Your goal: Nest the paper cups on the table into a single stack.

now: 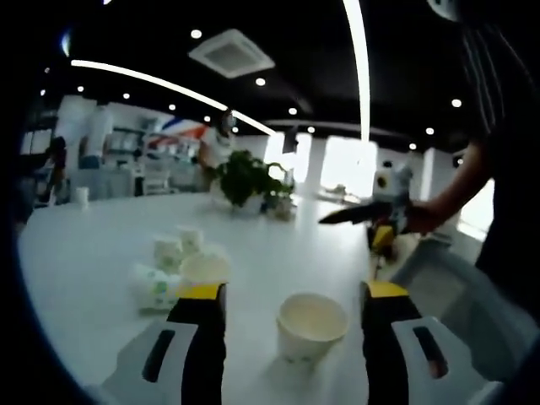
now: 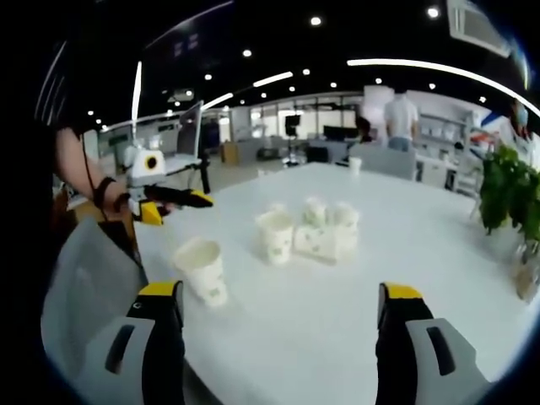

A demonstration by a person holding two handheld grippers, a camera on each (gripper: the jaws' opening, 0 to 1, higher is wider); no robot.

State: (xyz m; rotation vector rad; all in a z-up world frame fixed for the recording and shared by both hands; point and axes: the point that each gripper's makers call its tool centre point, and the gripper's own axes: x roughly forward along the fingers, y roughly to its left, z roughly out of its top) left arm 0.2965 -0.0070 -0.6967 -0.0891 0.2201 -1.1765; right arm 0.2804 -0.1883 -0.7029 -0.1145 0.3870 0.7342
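Where smooth white table (image 1: 101, 253) spreads | tapered paper cup (image 1: 311, 326) upright

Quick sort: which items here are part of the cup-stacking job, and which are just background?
Job items:
- lone white paper cup, upright, nearest the left gripper
- cluster of white paper cups with green print, some upright, at least one lying on its side
- right gripper, open, empty

Just lying about:
- green potted plant
- round white table
- distant small white cup
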